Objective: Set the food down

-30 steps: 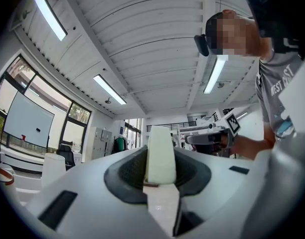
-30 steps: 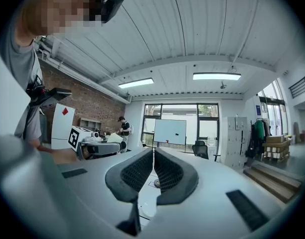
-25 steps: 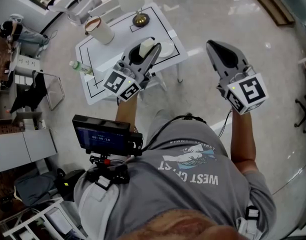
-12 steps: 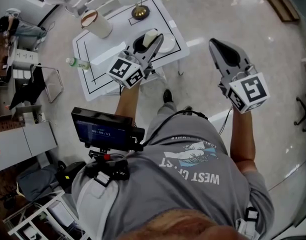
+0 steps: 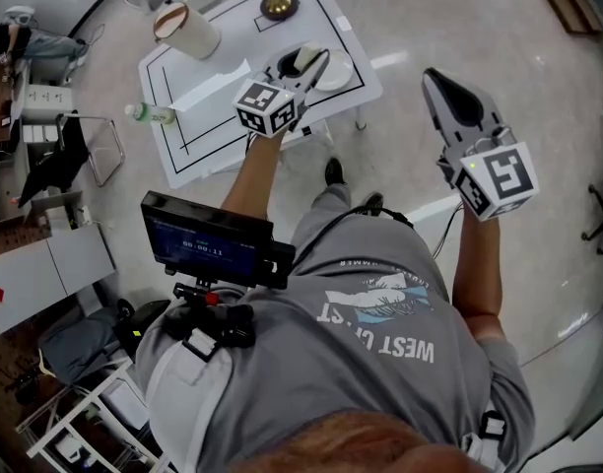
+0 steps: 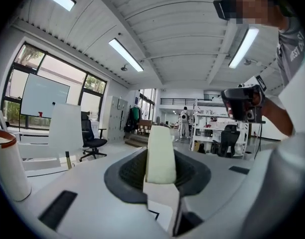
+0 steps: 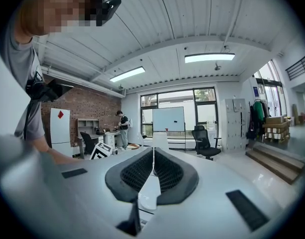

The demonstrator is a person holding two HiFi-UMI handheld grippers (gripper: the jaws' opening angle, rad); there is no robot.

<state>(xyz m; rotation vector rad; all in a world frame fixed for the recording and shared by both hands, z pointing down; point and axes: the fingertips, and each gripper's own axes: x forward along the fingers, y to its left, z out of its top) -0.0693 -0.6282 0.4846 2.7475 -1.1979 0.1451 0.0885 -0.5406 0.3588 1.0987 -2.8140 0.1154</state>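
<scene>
The left gripper [image 5: 303, 65] has its jaws shut on a pale cream block of food [image 6: 160, 153]. The block stands upright between the 2 dark jaw pads, its top rising above them. In the head view the food is held over the right part of the white counter [image 5: 213, 97], just beside a white plate [image 5: 336, 73]; whether it touches the counter or the plate cannot be told. A white cylindrical container with a brown top [image 5: 188, 30] stands at the counter's far left. A small brass-coloured object [image 5: 280, 5] sits at the far edge, and a clear bottle with a green cap [image 5: 149, 114] lies by the left edge. The right gripper [image 7: 152, 163] is off to the right over the bare floor [image 5: 430, 18], well apart from the counter, with its jaws closed together on nothing.
</scene>
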